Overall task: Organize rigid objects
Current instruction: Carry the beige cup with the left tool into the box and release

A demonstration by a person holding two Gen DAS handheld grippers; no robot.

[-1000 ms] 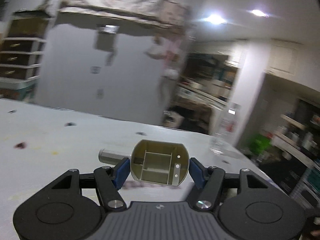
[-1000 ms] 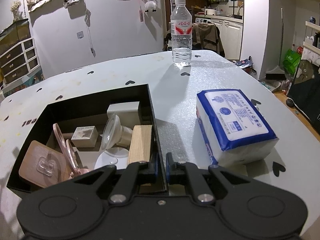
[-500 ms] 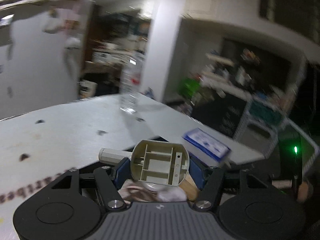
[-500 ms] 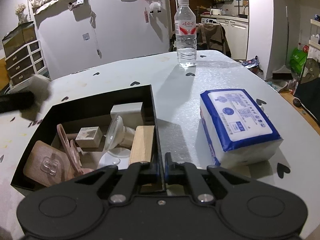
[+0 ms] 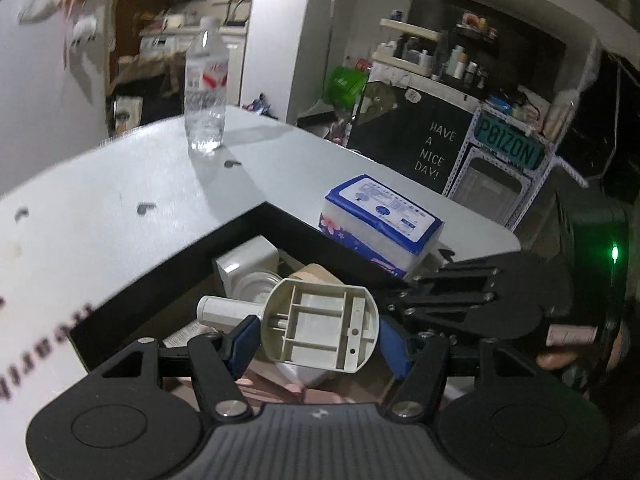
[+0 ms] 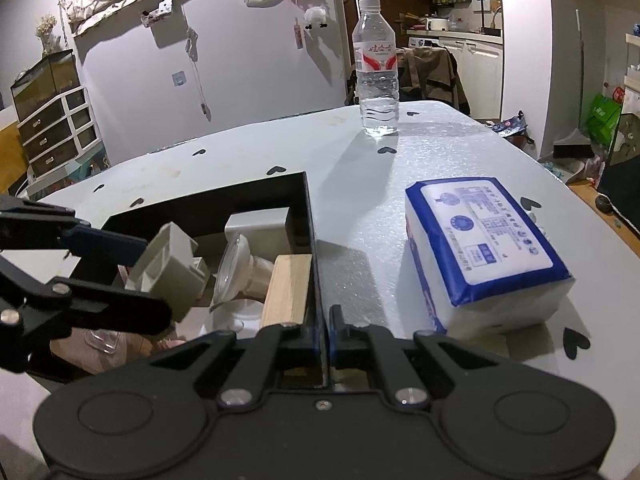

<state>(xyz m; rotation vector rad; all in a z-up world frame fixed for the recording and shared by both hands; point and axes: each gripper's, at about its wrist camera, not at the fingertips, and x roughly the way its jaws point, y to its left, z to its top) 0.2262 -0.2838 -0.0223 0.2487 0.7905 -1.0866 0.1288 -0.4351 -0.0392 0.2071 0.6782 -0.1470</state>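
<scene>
Hovering over the box [image 6: 308, 216], the left gripper [image 5: 318, 336] clamped the grey holder [image 5: 320, 330] between its blue pads, stub handle pointing frame-left. Holder sat at left-center of the right view, above a free patch at lower left. Funnel [image 6: 236, 264] and wood block [image 6: 286, 290] crowded the right side. Right gripper [image 6: 324, 334] pinched the box wall; tissue pack [image 6: 480, 256] lay outside.

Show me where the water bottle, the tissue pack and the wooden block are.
water bottle [image 6: 376, 58]: right wrist view, on its red and white label.
tissue pack [image 6: 486, 236]: right wrist view, on its printed top face.
wooden block [image 6: 287, 290]: right wrist view, on its top face.
</scene>
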